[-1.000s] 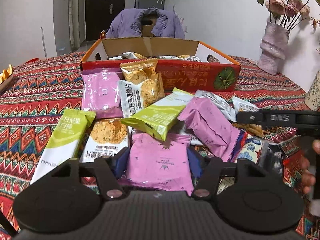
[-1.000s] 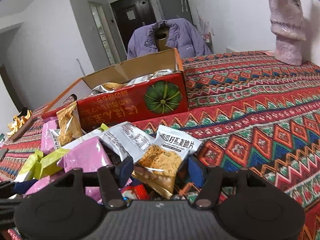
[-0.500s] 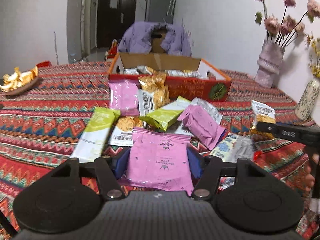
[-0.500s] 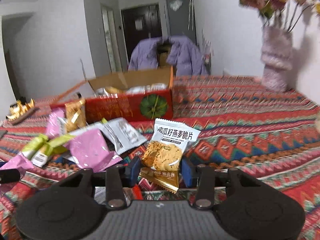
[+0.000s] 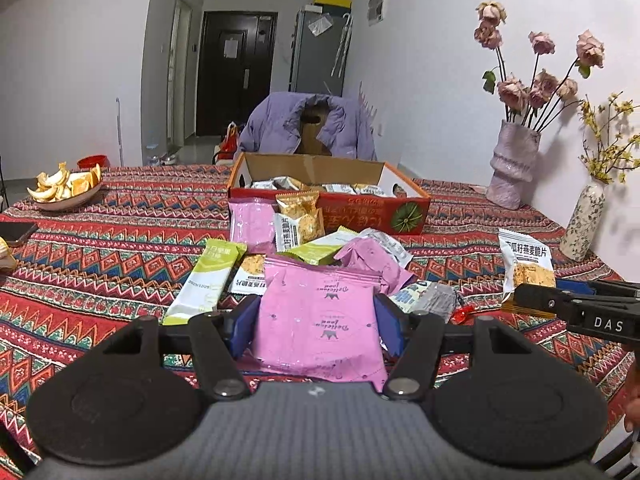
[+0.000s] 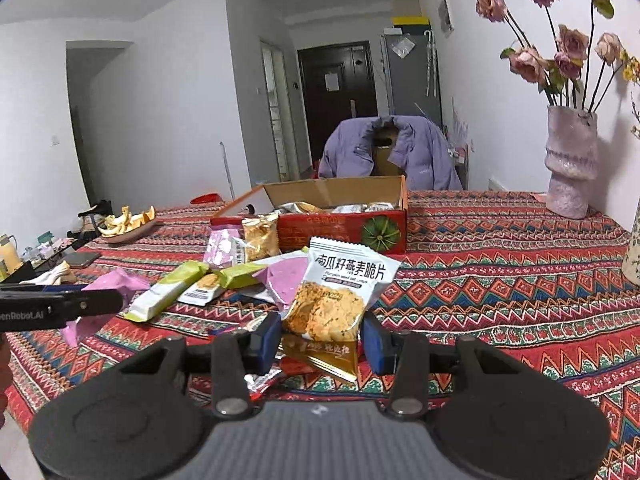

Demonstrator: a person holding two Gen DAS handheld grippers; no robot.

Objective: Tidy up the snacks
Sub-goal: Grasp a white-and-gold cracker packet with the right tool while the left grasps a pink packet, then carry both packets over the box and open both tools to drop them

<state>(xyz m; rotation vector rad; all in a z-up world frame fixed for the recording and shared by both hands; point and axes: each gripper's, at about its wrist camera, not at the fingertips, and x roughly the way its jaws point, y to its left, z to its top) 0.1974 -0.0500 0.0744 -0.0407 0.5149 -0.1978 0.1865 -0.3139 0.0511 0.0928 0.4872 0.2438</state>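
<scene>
Between the left gripper's (image 5: 316, 316) jaws a pink snack packet (image 5: 318, 320) is clamped, raised off the bench (image 5: 100, 264). Rightward, the right gripper (image 6: 320, 338) pinches an oat crisp packet (image 6: 340, 292). Beyond both lie loose snacks (image 5: 288, 248), then the red cardboard box (image 5: 360, 210) farther off.

pink pack (image 5: 320, 322): thin plastic film, matt, a little creased
oat pack (image 6: 340, 292): glossy plastic film, white on top, gold foil at the lower edge
box (image 5: 372, 210): cardboard, raw brown inside, printed red and slightly shiny outside
cloth (image 6: 500, 280): woven fabric with pattern, matt, it covers the bench
vase (image 6: 570, 168): rough, grainy surface, looks like ceramic
left tongs (image 5: 316, 326): matt black plastic, blue pads
jacket (image 5: 308, 124): soft padded cloth, purple
</scene>
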